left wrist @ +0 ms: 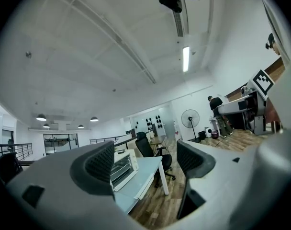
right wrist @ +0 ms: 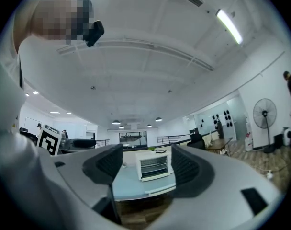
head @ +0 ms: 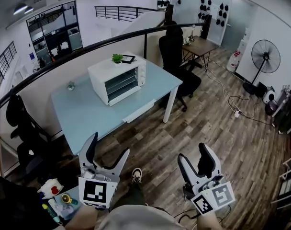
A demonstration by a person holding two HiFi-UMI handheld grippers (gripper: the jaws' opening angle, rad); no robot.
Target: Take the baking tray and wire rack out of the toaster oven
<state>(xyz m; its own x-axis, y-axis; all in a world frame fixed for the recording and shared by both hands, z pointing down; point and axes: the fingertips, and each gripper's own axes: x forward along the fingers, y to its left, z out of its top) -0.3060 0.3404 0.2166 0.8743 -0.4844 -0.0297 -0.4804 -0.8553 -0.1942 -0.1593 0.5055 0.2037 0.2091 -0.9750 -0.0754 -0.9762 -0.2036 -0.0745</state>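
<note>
Left claw [head: 109,145]: jaws wide apart, empty. Right claw [head: 193,152]: jaws apart, less wide, also empty. Both held level and low, close to the body, over wood floor [head: 207,123].

Oven [head: 117,78]: straight ahead of both claws, well apart from them, across a stretch of floor, sitting on the pale blue counter [head: 83,114].
- Framed square between the jaws in the right gripper view; off toward the left jaw in the left gripper view.
- Judged nearer the left claw in the head view, but better lined up with the right claw.
- Long axis along the counter, front turned toward the claws and slightly to the right claw's side.
- Rack [head: 120,84] bars visible across the front. Tray not separable from it at this range.
- Door state: can't tell.

Judgement: approach not begun. Needs a straight walk-in before any reach, then a level pull along the oven's depth.

Beyond the claws:
- On the oven top, a small plant [head: 117,58] and a dark flat item [head: 128,59].
- Chair [head: 176,51] past the counter, ahead of the right claw.
- Fan [head: 265,56] far off to the right claw's side, with cables [head: 231,102] on the floor near it.
- Railing [head: 64,54] behind the counter.
</note>
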